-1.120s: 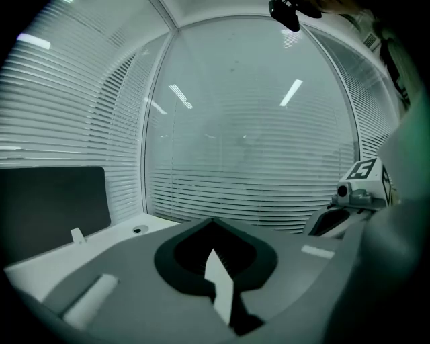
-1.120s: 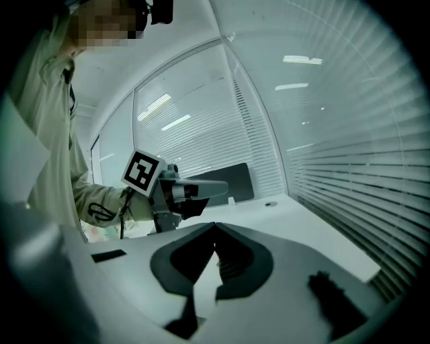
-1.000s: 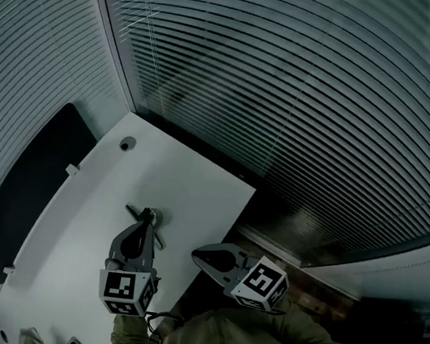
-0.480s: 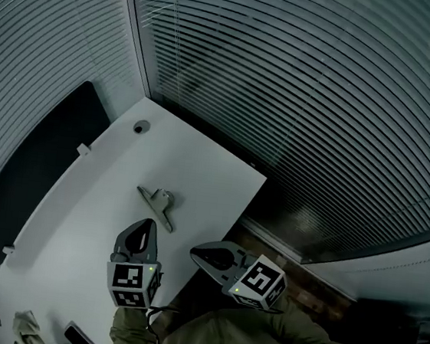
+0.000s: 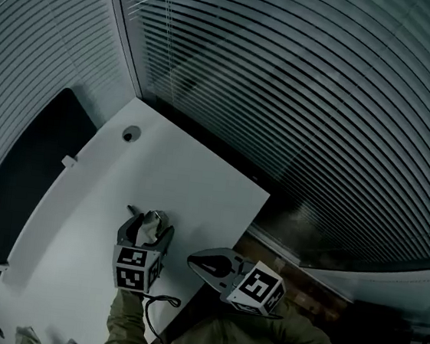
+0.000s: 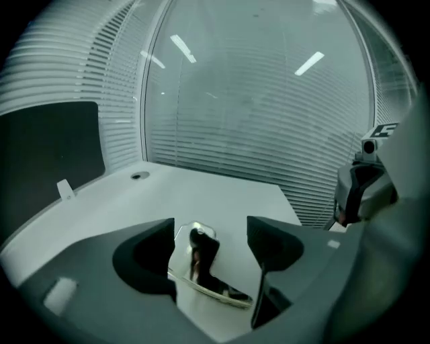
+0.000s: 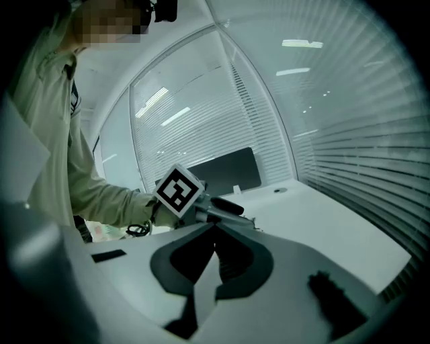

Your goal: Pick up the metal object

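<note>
The metal object [image 5: 152, 219], a shiny bent bracket, lies on the white table [image 5: 197, 192]. My left gripper [image 5: 147, 228] hangs low over it, one jaw on each side. In the left gripper view the metal object [image 6: 201, 265] sits between the dark jaws of the left gripper [image 6: 211, 232], which are opening and do not press on it. My right gripper [image 5: 193, 259] hovers shut just past the table's near right edge, with nothing held. In the right gripper view the right gripper [image 7: 215, 232] has its jaws together, pointing at the left gripper's marker cube [image 7: 178, 190].
A round hole [image 5: 130, 134] is in the table's far corner. A small white clip [image 5: 69, 161] sits on its left edge beside a dark panel [image 5: 13, 183]. Window blinds [image 5: 323, 103] run behind the table. A cable [image 5: 158, 301] trails from the left gripper.
A second ago the left gripper sat shut at the bracket. It then drew back, leaving the bracket on the table. Now it is forward again, jaws spread around it. The right gripper barely moved.
</note>
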The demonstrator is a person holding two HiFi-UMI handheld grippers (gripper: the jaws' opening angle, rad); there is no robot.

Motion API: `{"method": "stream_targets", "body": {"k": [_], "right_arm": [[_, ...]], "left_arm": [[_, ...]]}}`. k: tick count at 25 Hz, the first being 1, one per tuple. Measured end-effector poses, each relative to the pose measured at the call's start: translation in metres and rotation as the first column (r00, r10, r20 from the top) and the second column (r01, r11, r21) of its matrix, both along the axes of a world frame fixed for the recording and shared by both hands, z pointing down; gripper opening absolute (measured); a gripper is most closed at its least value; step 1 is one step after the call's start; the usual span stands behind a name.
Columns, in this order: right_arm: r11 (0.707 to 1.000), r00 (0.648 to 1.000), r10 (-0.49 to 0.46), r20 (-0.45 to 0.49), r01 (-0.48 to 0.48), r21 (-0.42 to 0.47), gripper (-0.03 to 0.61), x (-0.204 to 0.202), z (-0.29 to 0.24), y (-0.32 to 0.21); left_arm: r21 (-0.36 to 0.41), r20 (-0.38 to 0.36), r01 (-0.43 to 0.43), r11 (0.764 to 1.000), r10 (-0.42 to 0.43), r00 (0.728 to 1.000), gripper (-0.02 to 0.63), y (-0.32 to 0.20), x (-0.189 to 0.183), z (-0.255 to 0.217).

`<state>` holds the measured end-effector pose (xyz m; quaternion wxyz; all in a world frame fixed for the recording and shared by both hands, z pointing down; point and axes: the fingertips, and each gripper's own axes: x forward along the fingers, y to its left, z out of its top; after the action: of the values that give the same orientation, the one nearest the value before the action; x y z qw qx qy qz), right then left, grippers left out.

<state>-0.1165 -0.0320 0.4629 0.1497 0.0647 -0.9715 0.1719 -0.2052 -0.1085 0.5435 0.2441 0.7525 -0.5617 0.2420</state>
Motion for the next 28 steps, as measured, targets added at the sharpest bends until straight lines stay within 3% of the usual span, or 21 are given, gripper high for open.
{"method": "stream_targets", "body": {"k": [3, 7, 10, 17, 22, 28], "right_arm": [[0.999, 1.000, 0.010, -0.006, -0.011, -0.030, 0.000, 0.003, 0.009, -0.017], [0.998, 1.000, 0.014, -0.016, -0.015, -0.066, 0.000, 0.006, 0.020, -0.032], [0.996, 1.000, 0.011, -0.024, -0.013, -0.085, 0.000, 0.007, 0.026, -0.038], [0.997, 1.000, 0.003, -0.019, -0.005, -0.081, 0.000, 0.005, 0.024, -0.048], [0.998, 1.000, 0.011, -0.013, -0.012, -0.057, 0.000, 0.011, 0.016, -0.048], [0.999, 0.999, 0.036, 0.010, -0.036, -0.007, 0.000, 0.018, -0.005, -0.033]], "left_arm": [[-0.076, 0.059, -0.013, 0.997, 0.018, 0.998, 0.398, -0.012, -0.003, 0.027], [-0.141, 0.128, -0.030, 0.989, 0.049, 0.991, 0.402, -0.019, -0.004, 0.051], [-0.143, 0.150, -0.062, 0.988, 0.084, 0.985, 0.328, -0.020, -0.003, 0.059], [-0.166, 0.140, -0.077, 0.983, 0.101, 0.985, 0.304, -0.017, 0.000, 0.056], [-0.055, 0.002, -0.035, 0.998, 0.035, 0.999, 0.304, -0.015, 0.013, 0.017], [0.119, -0.005, -0.038, 0.992, 0.039, 0.999, 0.304, 0.001, 0.023, -0.048]]}}
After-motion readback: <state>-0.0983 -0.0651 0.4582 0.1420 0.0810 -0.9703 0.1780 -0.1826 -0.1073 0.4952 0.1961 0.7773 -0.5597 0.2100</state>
